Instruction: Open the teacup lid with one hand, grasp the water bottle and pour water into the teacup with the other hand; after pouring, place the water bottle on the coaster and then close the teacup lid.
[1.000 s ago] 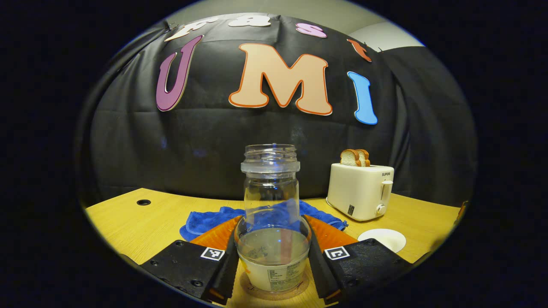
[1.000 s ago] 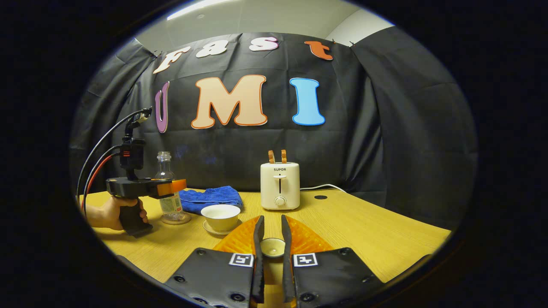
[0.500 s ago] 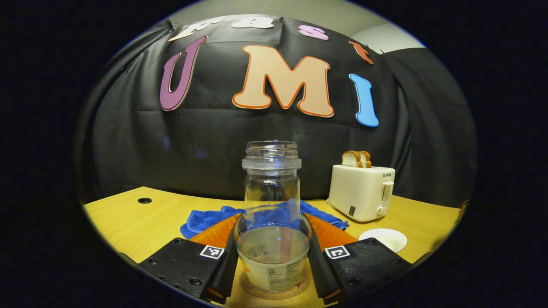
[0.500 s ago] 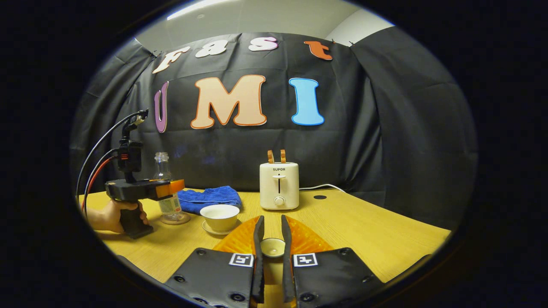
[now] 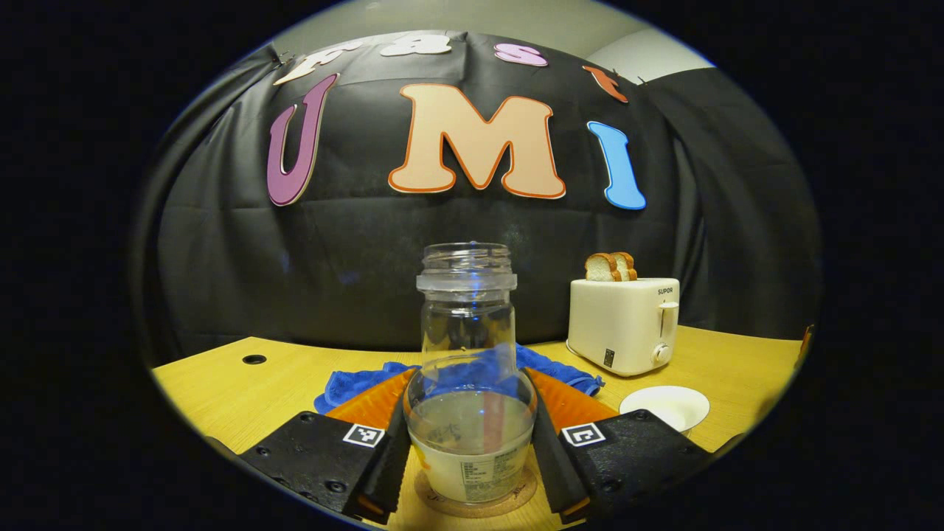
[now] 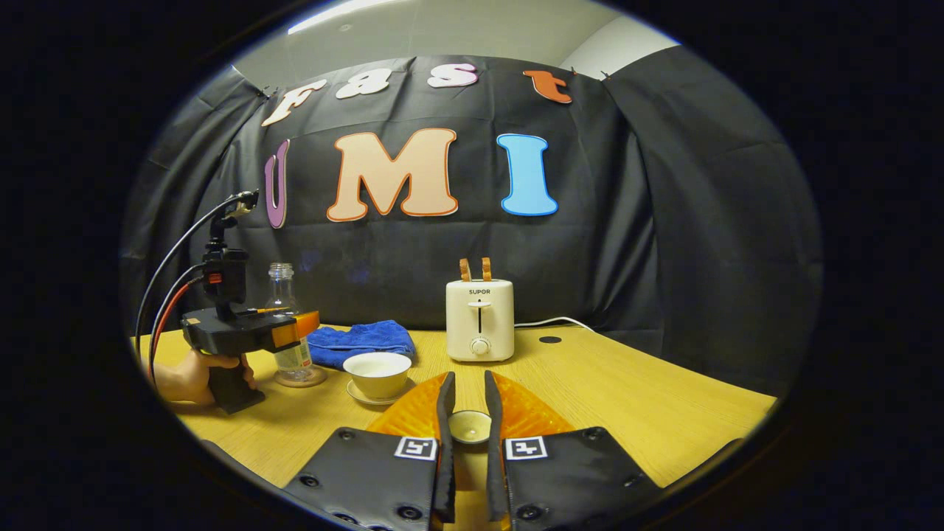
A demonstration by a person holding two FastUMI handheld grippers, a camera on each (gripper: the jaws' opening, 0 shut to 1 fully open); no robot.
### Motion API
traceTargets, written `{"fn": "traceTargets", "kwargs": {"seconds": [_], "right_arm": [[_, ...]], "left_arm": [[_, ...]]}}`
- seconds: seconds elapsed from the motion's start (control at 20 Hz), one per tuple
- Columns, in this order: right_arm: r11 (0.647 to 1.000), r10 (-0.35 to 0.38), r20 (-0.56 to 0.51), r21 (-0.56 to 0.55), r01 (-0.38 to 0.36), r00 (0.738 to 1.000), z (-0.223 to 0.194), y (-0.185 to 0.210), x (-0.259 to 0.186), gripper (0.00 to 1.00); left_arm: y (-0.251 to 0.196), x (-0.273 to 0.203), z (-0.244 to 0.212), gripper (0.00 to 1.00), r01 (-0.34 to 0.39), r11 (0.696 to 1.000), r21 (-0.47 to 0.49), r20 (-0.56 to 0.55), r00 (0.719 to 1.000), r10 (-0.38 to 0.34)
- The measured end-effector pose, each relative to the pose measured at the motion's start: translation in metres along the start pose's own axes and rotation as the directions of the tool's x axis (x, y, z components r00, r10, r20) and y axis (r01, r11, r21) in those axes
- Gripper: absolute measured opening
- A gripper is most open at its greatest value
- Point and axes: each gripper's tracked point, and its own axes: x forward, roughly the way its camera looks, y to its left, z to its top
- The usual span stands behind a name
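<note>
Standing upright on a round coaster [image 5: 473, 500] on the yellow worktop [image 5: 228, 383], the uncapped water bottle [image 5: 467, 383] sits between the fingers of the left gripper [image 5: 470, 450], which flank its lower body on both sides; whether both fingers press on it cannot be told. In the left gripper view, a blue cloth [image 5: 346, 385] lies behind the bottle, a white toaster [image 5: 623, 324] holding bread slices stands further right, and the rim of the teacup [image 5: 664, 404] appears at the right edge. In the right gripper view, a hand [image 6: 188, 376] holds the left gripper at far left beside the bottle; the open teacup rests on its saucer [image 6: 369, 399] just right of the coaster, with the cloth behind it and the toaster near the centre. The right gripper [image 6: 469, 431] holds the small teacup lid [image 6: 469, 426] clamped between its nearly closed fingers, low over the worktop, near the teacup.
</note>
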Motion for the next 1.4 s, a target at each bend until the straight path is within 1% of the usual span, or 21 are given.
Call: {"fn": "traceTargets", "kwargs": {"seconds": [0.05, 0.15, 0.25, 0.3, 0.45, 0.5, 0.6, 0.65, 0.7, 0.75, 0.85, 1.1, 1.4], "right_arm": [[1.0, 0.0, 0.0, 0.0, 0.0, 1.0, -0.001, 0.0, 0.001, 0.19], [1.0, -0.002, 0.0, -0.001, 0.002, 1.0, 0.0, 0.0, 0.0, 0.19], [1.0, -0.004, 0.0, -0.001, 0.004, 1.0, 0.0, -0.001, 0.0, 0.19], [1.0, -0.004, 0.0, 0.0, 0.004, 1.0, 0.0, -0.001, -0.001, 0.19], [1.0, -0.004, 0.001, 0.0, 0.004, 1.0, 0.0, -0.001, -0.001, 0.19], [1.0, -0.004, 0.001, 0.0, 0.004, 1.0, 0.0, -0.001, -0.001, 0.19], [1.0, -0.004, 0.001, 0.0, 0.004, 1.0, 0.0, -0.001, -0.001, 0.19], [1.0, -0.005, 0.001, -0.001, 0.005, 1.0, 0.0, -0.001, -0.001, 0.19], [1.0, -0.005, 0.001, -0.001, 0.005, 1.0, 0.0, -0.001, -0.001, 0.19], [1.0, -0.006, 0.001, -0.001, 0.006, 1.0, 0.0, -0.001, -0.001, 0.19], [1.0, -0.008, 0.001, -0.001, 0.008, 1.0, 0.001, -0.002, -0.001, 0.19], [1.0, -0.009, 0.001, 0.0, 0.009, 1.0, 0.001, -0.002, -0.002, 0.19], [1.0, -0.012, 0.003, 0.0, 0.012, 1.0, 0.001, -0.002, -0.001, 0.19]], "left_arm": [[-0.001, -0.003, -0.007, 0.72, 0.006, 1.0, 0.004, -0.024, 1.0, -0.006], [-0.004, 0.0, -0.003, 0.75, 0.017, 1.0, -0.004, -0.02, 1.0, -0.017], [-0.003, -0.001, -0.003, 0.88, 0.019, 1.0, -0.007, -0.017, 1.0, -0.019], [-0.003, 0.0, -0.002, 0.97, 0.019, 1.0, -0.004, -0.02, 1.0, -0.019], [-0.003, -0.001, -0.003, 0.98, 0.019, 1.0, -0.004, -0.019, 1.0, -0.019], [-0.003, -0.002, -0.003, 1.0, 0.019, 1.0, -0.005, -0.019, 1.0, -0.019], [-0.002, -0.002, -0.003, 0.98, 0.013, 1.0, -0.003, -0.02, 1.0, -0.013], [-0.001, -0.002, -0.003, 0.98, 0.009, 1.0, -0.005, -0.018, 1.0, -0.009], [-0.001, -0.002, -0.003, 1.0, 0.009, 1.0, -0.006, -0.022, 1.0, -0.009], [-0.001, -0.003, -0.004, 0.98, 0.006, 1.0, -0.007, -0.023, 1.0, -0.006], [0.001, -0.005, -0.003, 0.98, -0.004, 1.0, -0.004, -0.02, 1.0, 0.003], [0.003, -0.015, -0.002, 0.98, -0.013, 1.0, -0.005, -0.021, 1.0, 0.013], [0.0, -0.036, -0.002, 0.98, -0.006, 1.0, -0.004, -0.021, 1.0, 0.005]]}}
